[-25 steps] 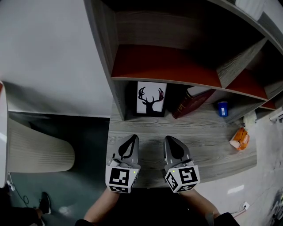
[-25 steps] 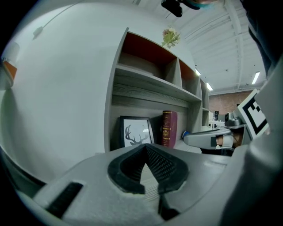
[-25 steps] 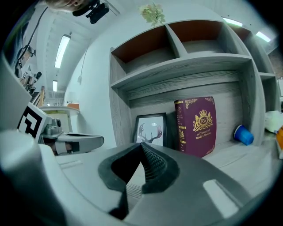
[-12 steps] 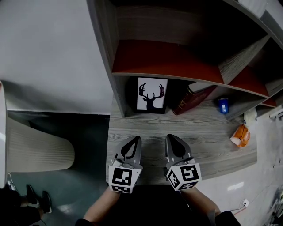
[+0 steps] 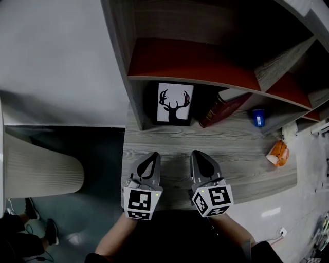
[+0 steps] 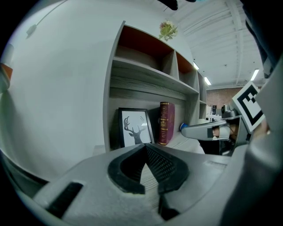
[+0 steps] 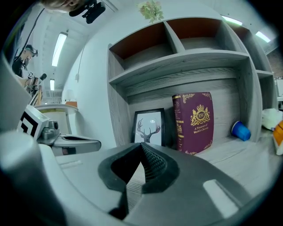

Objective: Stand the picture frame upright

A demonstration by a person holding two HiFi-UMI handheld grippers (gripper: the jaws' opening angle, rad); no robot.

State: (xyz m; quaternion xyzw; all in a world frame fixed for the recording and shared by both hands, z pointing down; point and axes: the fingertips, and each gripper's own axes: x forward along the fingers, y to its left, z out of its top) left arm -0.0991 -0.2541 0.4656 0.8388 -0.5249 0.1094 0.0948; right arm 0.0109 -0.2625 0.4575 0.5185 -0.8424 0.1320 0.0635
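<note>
Picture frame (image 5: 175, 104), black-edged with a deer-head silhouette on white, stands upright in the bottom compartment of the grey shelf unit (image 5: 134, 61), straight ahead of both sets of fingertips and well apart from them. Left gripper (image 5: 152, 154) and right gripper (image 5: 196, 153) hang side by side over the near part of the wood-grain desk top (image 5: 241, 167), tips pointing at the shelf. In the left gripper view, the left gripper (image 6: 145, 146) has its ribbed fingers (image 6: 162, 163) pressed together at the tips, nothing between them; the frame (image 6: 135, 128) shows just beyond and slightly left of the tips. In the right gripper view, the right gripper (image 7: 141, 145) has its fingers (image 7: 153, 166) pressed together too, also empty, with the frame (image 7: 149, 128) directly past the tips. Maroon book (image 5: 225, 111) leans just right of the frame, gold crest on its cover (image 7: 195, 121). Blue cup (image 5: 258, 121) lies on its side further right of the fingers, near the compartment's right wall. Orange packet (image 5: 278, 155) sits on the desk top far right of the right gripper. Small plant (image 7: 151, 9) tops the shelf unit, above the fingertips.
</note>
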